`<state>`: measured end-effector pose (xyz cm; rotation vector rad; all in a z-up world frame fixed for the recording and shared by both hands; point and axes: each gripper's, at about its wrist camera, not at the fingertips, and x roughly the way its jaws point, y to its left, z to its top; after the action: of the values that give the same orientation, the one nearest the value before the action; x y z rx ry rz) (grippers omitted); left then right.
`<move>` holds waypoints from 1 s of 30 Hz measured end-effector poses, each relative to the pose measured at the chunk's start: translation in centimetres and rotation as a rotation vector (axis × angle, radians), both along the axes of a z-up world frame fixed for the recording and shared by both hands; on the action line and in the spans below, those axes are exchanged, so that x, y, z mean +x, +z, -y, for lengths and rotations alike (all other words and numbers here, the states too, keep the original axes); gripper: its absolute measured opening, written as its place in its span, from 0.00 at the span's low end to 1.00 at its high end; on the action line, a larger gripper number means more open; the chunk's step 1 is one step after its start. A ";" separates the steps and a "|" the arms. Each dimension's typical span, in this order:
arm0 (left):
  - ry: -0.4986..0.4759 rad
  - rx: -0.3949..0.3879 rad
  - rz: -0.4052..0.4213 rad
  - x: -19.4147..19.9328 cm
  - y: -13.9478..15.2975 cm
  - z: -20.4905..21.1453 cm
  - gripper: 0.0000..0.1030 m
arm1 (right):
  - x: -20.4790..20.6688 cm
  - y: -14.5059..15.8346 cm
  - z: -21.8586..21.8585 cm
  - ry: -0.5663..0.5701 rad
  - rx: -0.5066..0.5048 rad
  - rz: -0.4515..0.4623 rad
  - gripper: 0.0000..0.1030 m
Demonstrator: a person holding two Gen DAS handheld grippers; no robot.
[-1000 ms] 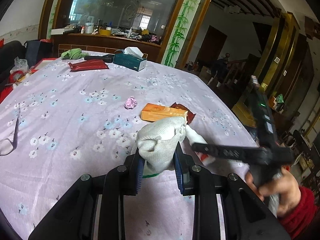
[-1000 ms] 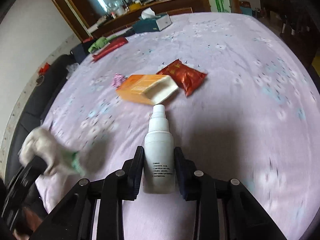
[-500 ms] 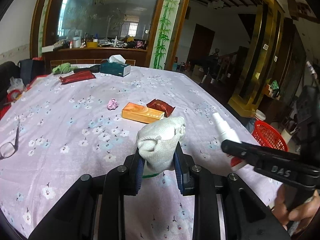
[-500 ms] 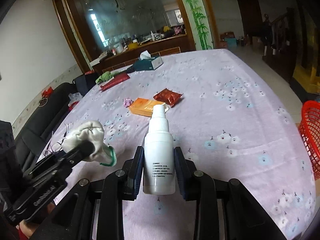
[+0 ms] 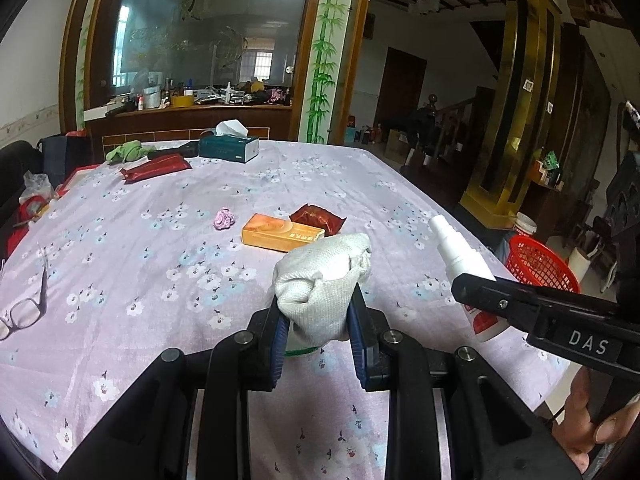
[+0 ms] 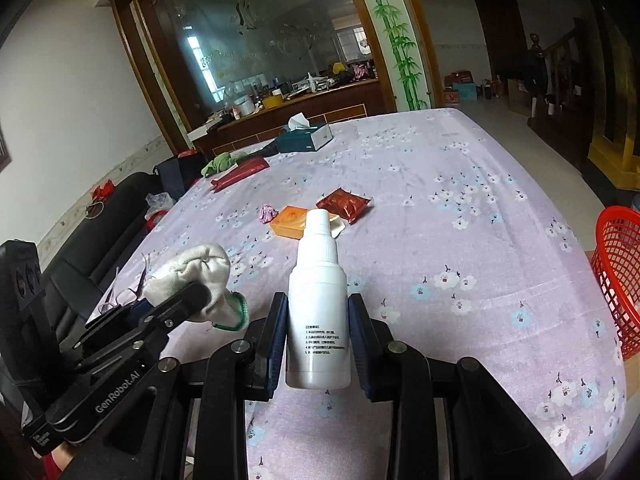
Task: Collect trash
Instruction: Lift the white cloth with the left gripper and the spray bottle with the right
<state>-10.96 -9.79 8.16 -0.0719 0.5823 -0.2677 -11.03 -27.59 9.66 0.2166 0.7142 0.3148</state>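
Observation:
My left gripper [image 5: 319,320] is shut on a balled white work glove [image 5: 320,276] with a green cuff, held above the near part of the table. My right gripper [image 6: 318,320] is shut on a white spray bottle [image 6: 318,300], nozzle pointing away. In the left wrist view the bottle [image 5: 460,258] shows at the right, in the right wrist view the glove [image 6: 196,276] at the left. Out on the lilac floral tablecloth lie an orange box [image 5: 282,232], a dark red snack packet [image 5: 318,216] and a crumpled pink wrapper [image 5: 224,218]. A red mesh basket [image 5: 540,268] stands on the floor past the table's right edge.
Eyeglasses [image 5: 24,308] lie at the table's left edge. At the far end sit a teal tissue box [image 5: 228,148], a long red packet [image 5: 156,168] and a green cloth [image 5: 128,152]. A black sofa [image 6: 100,232] runs along the left side. A hand [image 5: 592,428] holds the right gripper.
Both grippers have risen and tilted up from the table, still shut on the glove and the bottle. The red basket has come into view at the right.

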 end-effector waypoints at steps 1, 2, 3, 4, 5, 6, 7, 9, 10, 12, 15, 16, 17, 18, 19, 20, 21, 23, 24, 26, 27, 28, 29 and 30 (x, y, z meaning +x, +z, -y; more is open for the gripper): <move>0.002 0.005 0.003 0.0 0.1 0.1 0.25 | 0.0 0.0 0.0 0.000 -0.001 0.003 0.31; 0.004 0.013 0.007 0.0 0.1 0.2 0.25 | -0.1 0.1 0.0 0.000 -0.003 0.007 0.31; 0.005 0.021 0.008 -0.1 0.1 0.3 0.25 | -0.2 0.2 0.0 -0.001 -0.004 0.011 0.31; 0.005 0.027 0.009 -0.1 0.1 0.5 0.25 | -0.3 0.3 0.0 -0.001 -0.005 0.014 0.31; 0.005 0.030 0.009 -0.1 0.1 0.6 0.25 | -0.4 0.3 0.0 -0.003 -0.009 0.017 0.31; 0.006 0.032 0.011 -0.1 0.1 0.7 0.25 | -0.4 0.3 0.1 -0.006 -0.015 0.018 0.31; 0.005 0.033 0.011 -0.1 0.1 0.9 0.25 | -0.5 0.3 0.2 -0.010 -0.021 0.019 0.31; 0.006 0.037 0.013 0.0 0.1 1.1 0.25 | -0.5 0.3 0.4 -0.014 -0.020 0.017 0.31; 0.005 0.041 0.012 0.0 0.0 1.2 0.25 | -0.4 0.3 0.6 -0.020 -0.022 0.016 0.31; 0.004 0.050 0.012 0.3 0.1 1.4 0.25 | -0.2 0.2 0.8 -0.029 -0.018 0.014 0.31; 0.003 0.060 0.011 0.8 0.1 1.7 0.25 | -0.1 0.2 1.0 -0.035 -0.014 0.014 0.31; 0.005 0.061 0.010 1.0 0.1 1.7 0.25 | 0.0 0.1 1.1 -0.037 -0.015 0.013 0.31; 0.005 0.062 0.008 1.2 0.1 1.8 0.25 | 0.1 0.0 1.1 -0.036 -0.015 0.010 0.31; 0.005 0.065 0.008 1.3 0.0 1.8 0.25 | 0.2 0.0 1.1 -0.035 -0.016 0.007 0.31; 0.005 0.066 0.007 1.4 0.0 1.9 0.25 | 0.2 -0.1 1.1 -0.035 -0.016 0.005 0.31; 0.006 0.069 0.008 1.4 -0.1 2.0 0.25 | 0.4 -0.2 1.1 -0.034 -0.017 0.003 0.31; 0.007 0.074 0.010 1.6 -0.2 2.2 0.25 | 0.5 -0.4 1.2 -0.034 -0.018 -0.001 0.31; 0.005 0.081 0.009 1.8 -0.4 2.5 0.25 | 0.8 -0.6 1.3 -0.036 -0.018 -0.008 0.31; 0.002 0.083 0.008 1.9 -0.6 2.6 0.25 | 0.9 -0.7 1.4 -0.038 -0.016 -0.011 0.31; 0.000 0.089 0.008 2.0 -0.7 3.0 0.25 | 1.0 -0.7 1.6 -0.041 -0.014 -0.009 0.31; 0.000 0.091 0.009 2.1 -0.7 3.1 0.25 | 1.0 -0.7 1.7 -0.044 -0.014 -0.007 0.31; 0.000 0.094 0.008 2.2 -0.8 3.2 0.25 | 1.0 -0.7 1.7 -0.046 -0.014 -0.006 0.31; -0.001 0.095 0.007 2.3 -0.8 3.3 0.25 | 1.0 -0.7 1.9 -0.047 -0.014 -0.007 0.31; -0.003 0.098 0.005 2.4 -0.9 3.4 0.25 | 1.0 -0.8 2.0 -0.048 -0.013 -0.009 0.31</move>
<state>-8.57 -13.21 7.21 0.0241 0.5894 -0.2419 -10.00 -29.56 8.84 0.2222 0.7188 0.2633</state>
